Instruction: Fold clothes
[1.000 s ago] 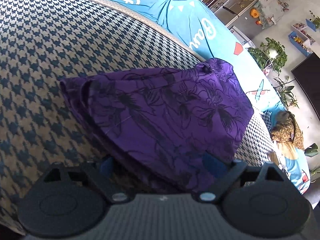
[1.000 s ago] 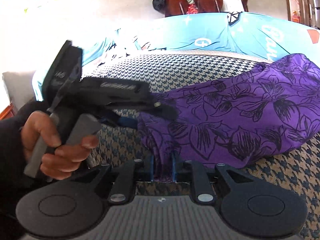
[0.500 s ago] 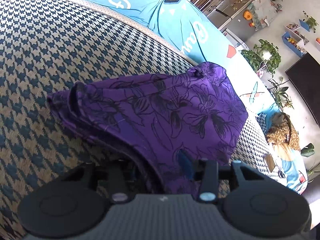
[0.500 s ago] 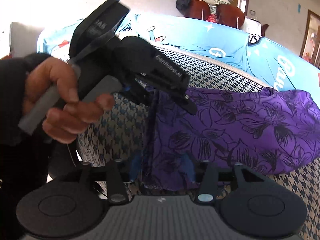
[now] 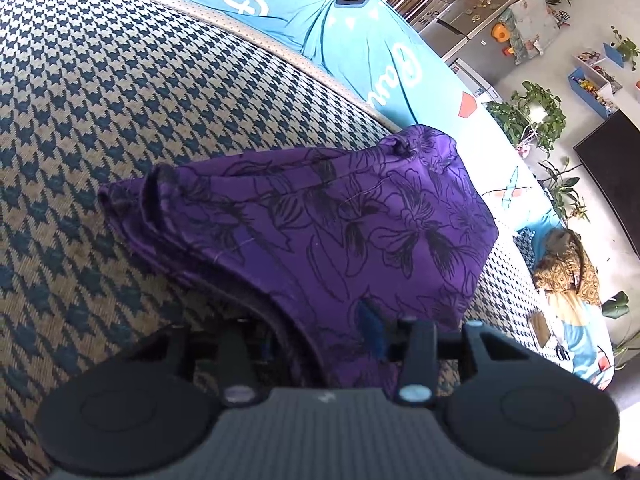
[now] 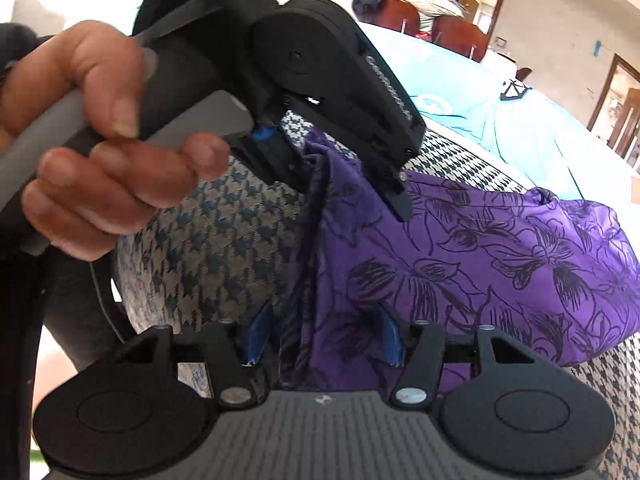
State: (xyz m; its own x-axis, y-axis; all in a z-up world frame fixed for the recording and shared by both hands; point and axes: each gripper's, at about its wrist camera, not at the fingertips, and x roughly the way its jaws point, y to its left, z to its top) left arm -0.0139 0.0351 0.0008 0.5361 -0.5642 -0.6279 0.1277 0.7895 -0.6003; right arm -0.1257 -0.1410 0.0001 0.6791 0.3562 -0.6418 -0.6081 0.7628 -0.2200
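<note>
Purple shirt (image 5: 352, 236) was bunched on the checked cushion (image 5: 120, 92), right ahead of both tools. Left gripper (image 5: 320, 336) clamped its near edge; right gripper (image 6: 320, 340) had just been opening, fabric loose between. Re-pinch that corner squarely before folding.

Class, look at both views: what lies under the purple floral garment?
The purple floral garment rests on a houndstooth-patterned cover, which shows all around it. A blue printed sheet lies behind. Anything directly beneath the folds is hidden.

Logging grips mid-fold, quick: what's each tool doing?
Left tool: closed on the purple garment.
Right tool: open, jaws just opening, garment between them.
</note>
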